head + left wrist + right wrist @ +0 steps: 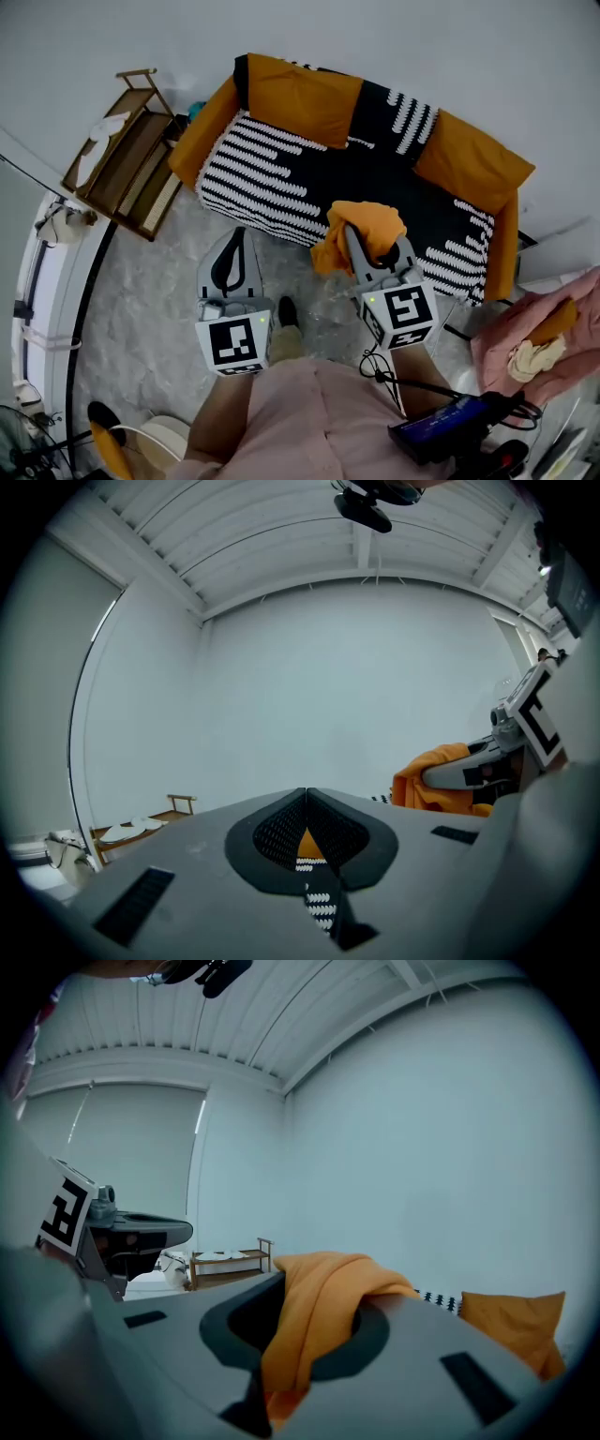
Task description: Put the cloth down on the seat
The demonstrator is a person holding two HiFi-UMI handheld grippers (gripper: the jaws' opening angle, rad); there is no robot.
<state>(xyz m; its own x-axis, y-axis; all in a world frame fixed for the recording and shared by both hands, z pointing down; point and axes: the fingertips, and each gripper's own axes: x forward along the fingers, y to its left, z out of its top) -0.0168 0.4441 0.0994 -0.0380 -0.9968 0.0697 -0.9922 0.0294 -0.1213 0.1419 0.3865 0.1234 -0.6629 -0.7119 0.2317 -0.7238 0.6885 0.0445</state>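
Observation:
An orange cloth (pixel 361 232) hangs bunched from my right gripper (pixel 354 236), whose jaws are shut on it; in the right gripper view the cloth (pixel 314 1321) drapes out between the jaws. It hangs just above the front edge of the sofa seat (pixel 309 183), which is black with white stripes. My left gripper (pixel 236 246) is held over the floor in front of the seat's left part, jaws shut with nothing between them (pixel 306 810). From the left gripper view the cloth (pixel 434 775) shows at the right.
The sofa has orange arms (pixel 202 127) and an orange back cushion (pixel 302 94). A wooden shelf rack (pixel 127 155) stands left of the sofa. A pink cushion with a cloth (pixel 539 342) lies at the right. The floor (pixel 141 300) is pale marble.

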